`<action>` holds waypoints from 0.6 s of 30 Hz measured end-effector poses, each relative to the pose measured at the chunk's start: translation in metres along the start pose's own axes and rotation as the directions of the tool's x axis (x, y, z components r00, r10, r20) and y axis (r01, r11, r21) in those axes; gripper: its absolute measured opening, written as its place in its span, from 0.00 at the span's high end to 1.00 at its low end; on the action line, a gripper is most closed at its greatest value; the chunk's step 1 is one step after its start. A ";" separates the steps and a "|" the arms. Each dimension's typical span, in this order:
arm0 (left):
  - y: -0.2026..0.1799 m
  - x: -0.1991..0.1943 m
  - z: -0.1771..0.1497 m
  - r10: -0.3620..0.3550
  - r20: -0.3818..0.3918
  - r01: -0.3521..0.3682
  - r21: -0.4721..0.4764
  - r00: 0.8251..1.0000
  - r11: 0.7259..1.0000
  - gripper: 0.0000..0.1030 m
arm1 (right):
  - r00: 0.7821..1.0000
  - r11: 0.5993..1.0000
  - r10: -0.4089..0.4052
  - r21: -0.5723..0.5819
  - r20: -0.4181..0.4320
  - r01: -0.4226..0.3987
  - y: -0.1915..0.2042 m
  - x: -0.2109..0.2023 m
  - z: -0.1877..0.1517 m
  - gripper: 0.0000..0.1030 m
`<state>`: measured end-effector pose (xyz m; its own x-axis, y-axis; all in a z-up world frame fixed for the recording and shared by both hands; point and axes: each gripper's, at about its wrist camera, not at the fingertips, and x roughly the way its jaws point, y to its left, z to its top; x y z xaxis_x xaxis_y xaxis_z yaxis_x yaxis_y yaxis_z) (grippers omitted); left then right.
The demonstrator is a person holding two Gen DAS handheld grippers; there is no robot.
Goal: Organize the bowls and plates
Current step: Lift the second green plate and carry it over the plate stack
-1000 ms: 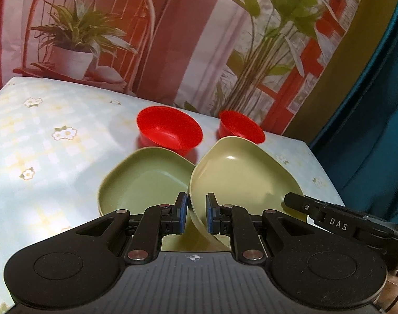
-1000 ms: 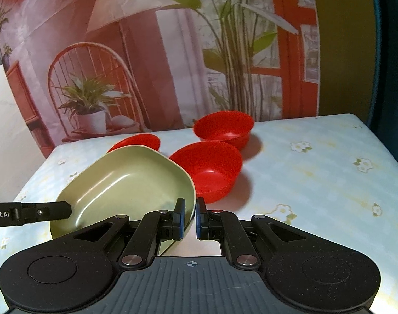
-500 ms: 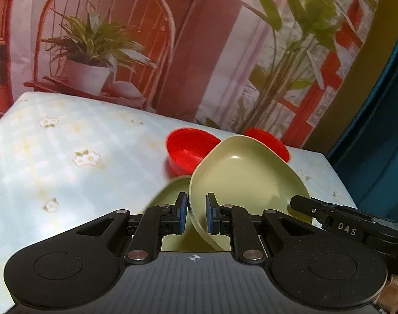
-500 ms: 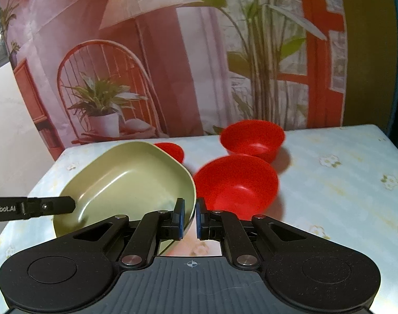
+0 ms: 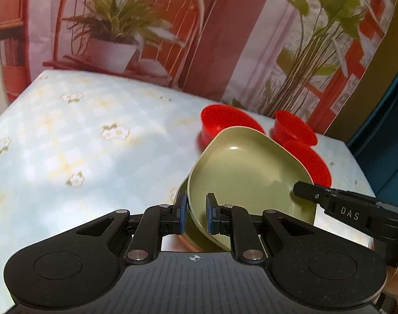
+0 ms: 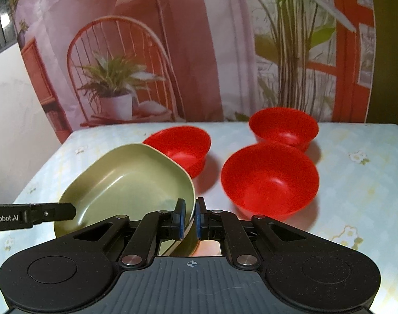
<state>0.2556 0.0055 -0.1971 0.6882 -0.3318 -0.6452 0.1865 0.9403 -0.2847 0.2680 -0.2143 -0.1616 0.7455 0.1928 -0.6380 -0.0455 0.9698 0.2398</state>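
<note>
Green plate (image 5: 246, 172) is being pinched at opposite rims, the left gripper (image 5: 194, 213) and the right gripper (image 6: 189, 218) each narrowed onto its edge, and held tilted over a second green plate (image 5: 182, 198) lying beneath it. For a clean stack, it should probably be levelled and lowered squarely before the jaws are released. Three red bowls (image 6: 269, 178) are sitting just beyond the plate on a floral tablecloth (image 5: 68, 141), with a printed backdrop (image 6: 172, 52) behind.

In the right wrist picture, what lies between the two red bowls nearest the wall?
Only bare flowered tablecloth lies between the left red bowl and the far right red bowl, as the right wrist view shows.
</note>
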 end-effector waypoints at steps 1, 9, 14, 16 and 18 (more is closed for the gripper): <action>0.001 0.001 -0.002 0.003 -0.004 -0.003 -0.003 1.000 1.000 0.84 | 1.000 1.000 -0.001 -0.003 -0.004 0.001 0.001 0.001 -0.002 0.93; 0.007 0.002 -0.007 0.020 -0.011 -0.021 -0.009 1.000 1.000 0.84 | 1.000 0.999 -0.007 -0.036 -0.027 0.006 0.011 0.010 -0.007 0.93; 0.006 0.005 -0.007 0.021 -0.013 -0.021 -0.003 1.000 1.000 0.84 | 0.999 0.999 -0.018 -0.045 -0.033 0.016 0.013 0.012 -0.009 0.93; 0.005 0.007 -0.007 0.021 -0.015 -0.021 0.001 1.000 1.000 0.84 | 0.999 0.999 -0.022 -0.049 -0.032 0.020 0.013 0.012 -0.009 0.93; 0.004 0.009 -0.007 0.022 -0.017 -0.022 0.006 1.000 1.000 0.84 | 0.999 0.998 -0.027 -0.056 -0.031 0.025 0.013 0.012 -0.009 0.93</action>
<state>0.2571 0.0060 -0.2091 0.6800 -0.3124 -0.6634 0.1754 0.9477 -0.2665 0.2702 -0.1984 -0.1730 0.7258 0.1711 -0.6663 -0.0638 0.9811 0.1825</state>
